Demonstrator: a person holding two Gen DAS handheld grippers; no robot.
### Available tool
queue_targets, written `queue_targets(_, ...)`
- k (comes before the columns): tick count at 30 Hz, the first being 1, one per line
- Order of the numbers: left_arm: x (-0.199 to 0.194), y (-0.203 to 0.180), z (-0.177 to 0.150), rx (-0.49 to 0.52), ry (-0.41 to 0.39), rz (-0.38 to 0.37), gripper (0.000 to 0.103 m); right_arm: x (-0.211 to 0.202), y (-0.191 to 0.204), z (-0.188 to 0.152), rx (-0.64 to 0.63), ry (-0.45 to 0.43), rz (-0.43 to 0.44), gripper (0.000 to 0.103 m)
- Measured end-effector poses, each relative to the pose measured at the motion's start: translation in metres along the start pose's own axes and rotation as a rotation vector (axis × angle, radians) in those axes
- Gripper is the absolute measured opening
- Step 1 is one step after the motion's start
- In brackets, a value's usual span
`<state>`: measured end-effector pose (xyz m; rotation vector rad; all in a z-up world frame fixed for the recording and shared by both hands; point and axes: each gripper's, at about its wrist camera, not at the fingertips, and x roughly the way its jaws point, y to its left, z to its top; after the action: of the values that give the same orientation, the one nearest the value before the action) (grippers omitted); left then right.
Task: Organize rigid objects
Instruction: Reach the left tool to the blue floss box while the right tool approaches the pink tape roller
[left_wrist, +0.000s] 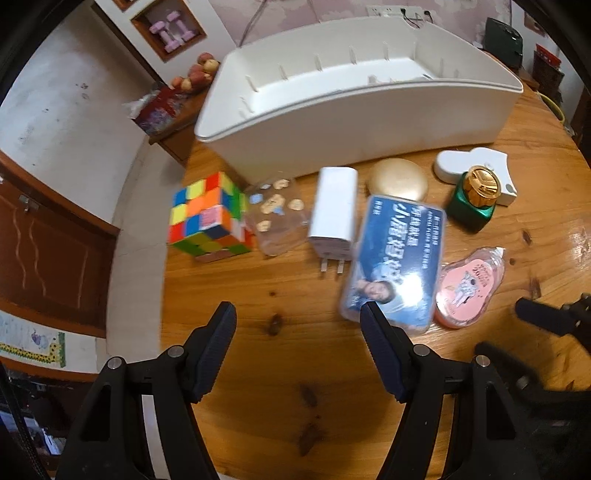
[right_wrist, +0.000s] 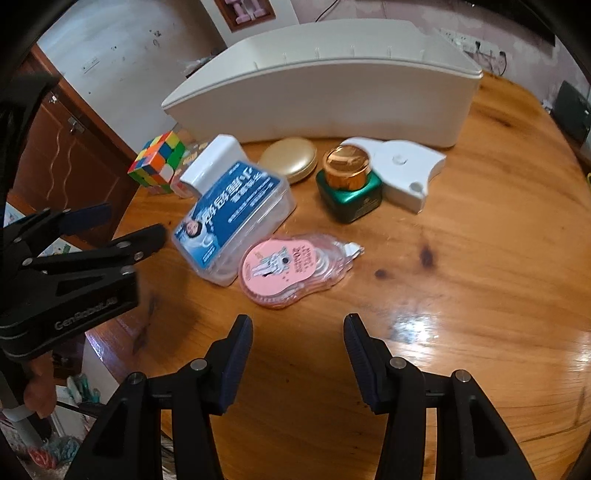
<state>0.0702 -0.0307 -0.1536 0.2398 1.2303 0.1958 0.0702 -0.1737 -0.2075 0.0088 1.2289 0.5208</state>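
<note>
Both grippers hovered over the wooden desk (left_wrist: 480, 369), holding nothing: the left gripper (left_wrist: 298, 314) had its jaws wide apart, and so did the right gripper (right_wrist: 298, 326). Beyond them lay the blue-labelled clear case (left_wrist: 397, 262), pink tape dispenser (right_wrist: 286, 271), white charger (left_wrist: 334, 212), puzzle cube (left_wrist: 208, 214) and green jar (right_wrist: 349, 181), all near the white bin (left_wrist: 369, 122).

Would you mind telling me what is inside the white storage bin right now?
The white storage bin shows only bare floor and divider slots in the left wrist view; its near wall hides the front strip of the floor.
</note>
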Motion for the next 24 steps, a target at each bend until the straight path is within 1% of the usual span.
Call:
queue_targets(1,0.003,-0.003,0.002,0.002,0.007,-0.016,0.073,0.002,0.002,-0.001,-0.004,0.004,0.0,0.052)
queue_targets(4,0.003,-0.009,0.008,0.012,-0.015,-0.024,0.076,0.009,0.009,-0.002,-0.016,0.01,0.001,0.052)
queue_targets(6,0.004,-0.011,0.013,0.013,-0.014,-0.037,0.076,0.01,0.012,-0.001,-0.025,-0.001,-0.007,0.055)
queue_targets(8,0.004,-0.014,0.016,0.022,-0.014,-0.053,0.077,0.011,0.016,-0.001,-0.037,-0.006,-0.02,0.056)
queue_targets(9,0.004,-0.016,0.018,0.029,-0.018,-0.051,0.079,0.011,0.017,0.0,-0.04,-0.008,-0.024,0.056)
queue_targets(11,0.004,-0.021,0.02,0.046,-0.03,-0.032,0.085,0.011,0.018,0.0,-0.041,-0.015,-0.032,0.056)
queue_targets(14,0.006,-0.024,0.024,0.053,-0.048,0.011,0.094,0.01,0.017,0.001,-0.033,-0.025,-0.039,0.056)
queue_targets(15,0.007,-0.024,0.025,0.051,-0.052,0.026,0.095,0.01,0.016,0.002,-0.03,-0.028,-0.04,0.056)
queue_targets(18,0.008,-0.022,0.027,0.048,-0.048,0.024,0.095,0.009,0.013,0.002,-0.024,-0.034,-0.051,0.056)
queue_targets(21,0.009,-0.027,0.026,0.066,-0.013,-0.07,0.095,0.008,0.01,0.002,-0.018,-0.038,-0.049,0.056)
queue_targets(22,0.01,-0.032,0.025,0.078,-0.013,-0.07,0.095,0.007,0.009,0.002,-0.015,-0.041,-0.049,0.056)
queue_targets(24,0.014,-0.037,0.024,0.091,-0.02,-0.032,0.096,0.006,0.008,0.002,-0.01,-0.045,-0.045,0.056)
